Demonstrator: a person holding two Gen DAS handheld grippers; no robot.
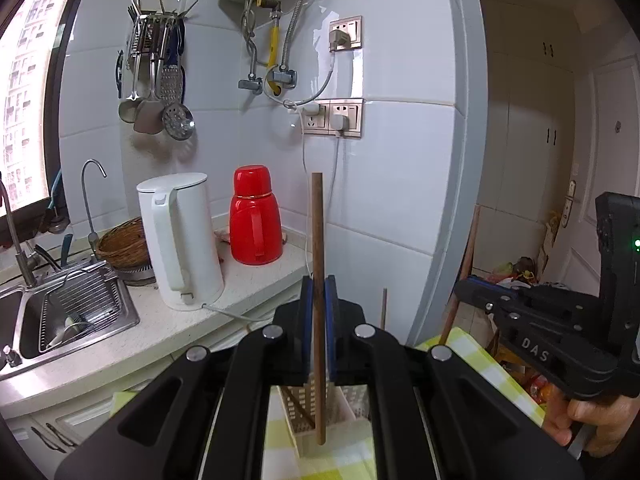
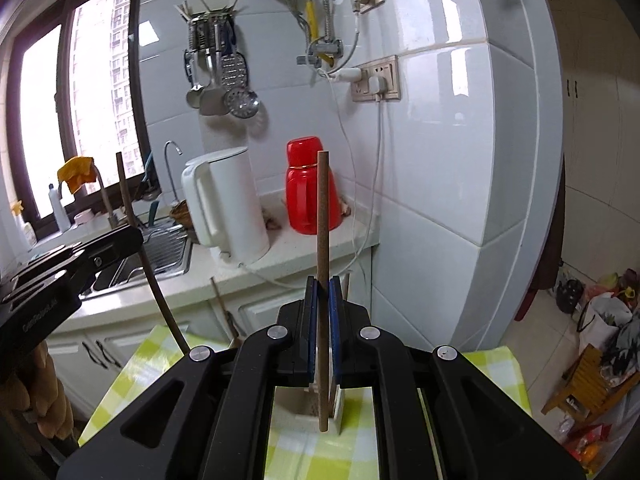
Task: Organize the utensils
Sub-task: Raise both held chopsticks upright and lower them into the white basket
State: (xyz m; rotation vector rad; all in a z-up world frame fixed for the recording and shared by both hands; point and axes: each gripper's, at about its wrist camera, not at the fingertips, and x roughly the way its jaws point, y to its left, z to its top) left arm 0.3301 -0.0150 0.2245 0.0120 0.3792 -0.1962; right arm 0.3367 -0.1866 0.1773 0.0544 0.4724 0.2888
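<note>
My left gripper [image 1: 319,292] is shut on a dark wooden chopstick [image 1: 318,240] held upright, its lower end over a beige slotted utensil holder [image 1: 316,412] on the yellow checked cloth [image 1: 344,464]. Another dark stick leans inside that holder. My right gripper [image 2: 323,292] is shut on a lighter wooden chopstick [image 2: 322,216], also upright, above a beige holder [image 2: 296,402] on the cloth [image 2: 128,376]. The right gripper shows at the right of the left wrist view [image 1: 472,292]. The left gripper body [image 2: 72,264] and its chopstick [image 2: 136,240] show at the left of the right wrist view.
A white kettle [image 1: 180,240] and red thermos [image 1: 255,220] stand on the counter behind, with a steel sink [image 1: 60,320] and wicker basket [image 1: 122,244] to the left. Utensils hang on a wall rack [image 1: 156,64]. Cables hang from sockets [image 1: 332,120]. Bags lie on the floor [image 2: 608,312].
</note>
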